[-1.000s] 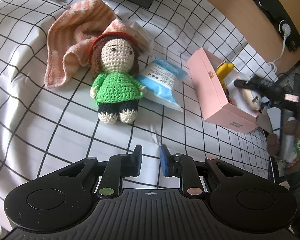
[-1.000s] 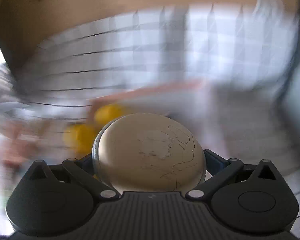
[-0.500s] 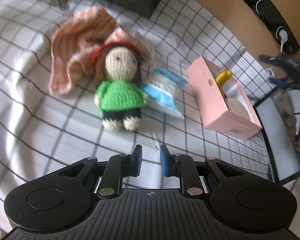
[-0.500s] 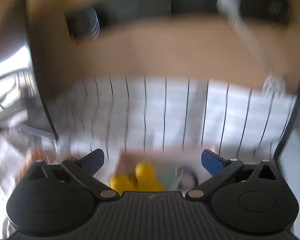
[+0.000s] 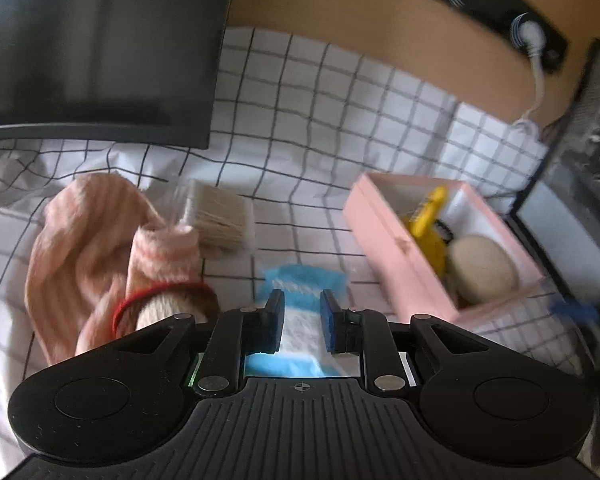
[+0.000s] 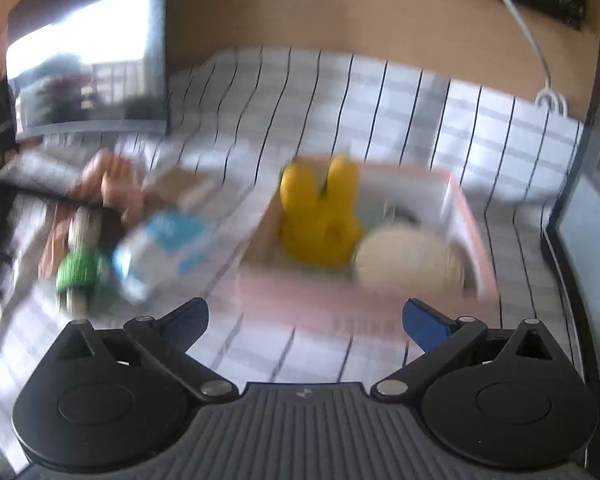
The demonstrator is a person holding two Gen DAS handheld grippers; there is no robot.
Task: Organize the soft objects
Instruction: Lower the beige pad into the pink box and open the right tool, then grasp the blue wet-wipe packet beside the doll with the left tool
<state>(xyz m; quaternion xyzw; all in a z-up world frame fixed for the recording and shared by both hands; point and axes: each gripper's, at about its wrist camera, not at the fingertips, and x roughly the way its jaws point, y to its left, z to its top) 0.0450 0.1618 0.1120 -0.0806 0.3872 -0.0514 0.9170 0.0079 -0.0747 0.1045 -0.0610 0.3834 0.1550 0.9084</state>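
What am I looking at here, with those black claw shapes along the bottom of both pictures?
There is no robot. A person holds a hand-held gripper in each hand, and a wide-angle camera on each looks forward along its two blue-tipped fingers.

In the left camera's picture, the left hand-held gripper has its fingers close together with nothing gripped; the blue and white packet lies on the cloth under it.

In the right camera's picture, the right hand-held gripper stands wide open and empty.

Both look down on a white checked cloth. On it sit a pink box holding a yellow plush toy and a round beige cushion, a crocheted doll in green, a striped peach towel and a clear pack of cotton swabs.
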